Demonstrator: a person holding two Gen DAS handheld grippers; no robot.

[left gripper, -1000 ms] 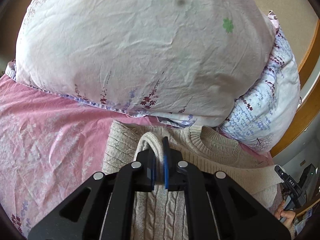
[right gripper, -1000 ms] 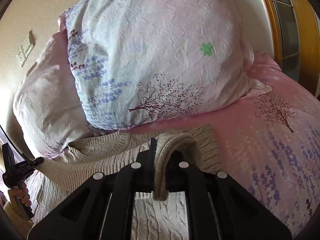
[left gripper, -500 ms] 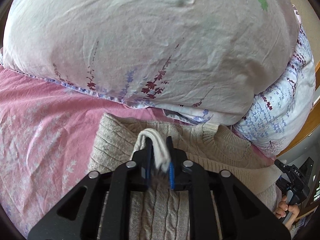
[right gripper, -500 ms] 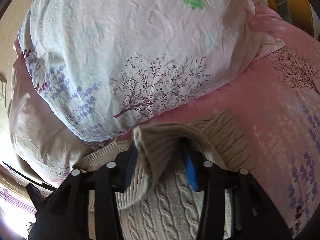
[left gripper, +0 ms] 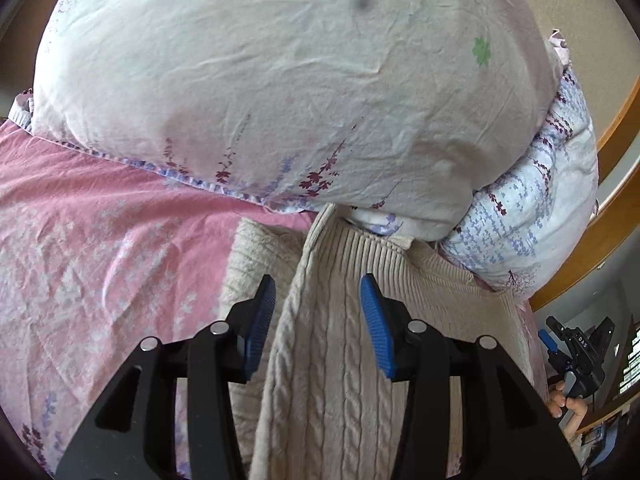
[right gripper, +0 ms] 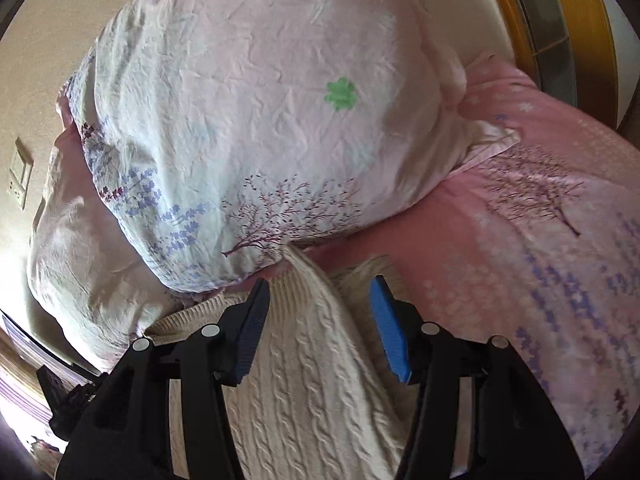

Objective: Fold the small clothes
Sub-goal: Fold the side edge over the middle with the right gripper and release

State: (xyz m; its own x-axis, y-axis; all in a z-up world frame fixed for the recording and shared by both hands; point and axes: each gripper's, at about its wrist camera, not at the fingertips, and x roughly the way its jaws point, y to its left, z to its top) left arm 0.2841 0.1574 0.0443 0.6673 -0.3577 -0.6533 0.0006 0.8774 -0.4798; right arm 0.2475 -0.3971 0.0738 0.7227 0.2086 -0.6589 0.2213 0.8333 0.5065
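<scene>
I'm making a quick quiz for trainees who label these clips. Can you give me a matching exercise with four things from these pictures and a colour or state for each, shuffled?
Things:
1. sweater
2. bedsheet
3. clover mark on the pillow
4. left gripper

Colour or state:
A. green
B. open, fingers apart with the knit between them
C. cream cable knit, folded up toward the pillows
D. pink with a pale flower print

Right pairs: 1-C, 2-D, 3-A, 4-B
</scene>
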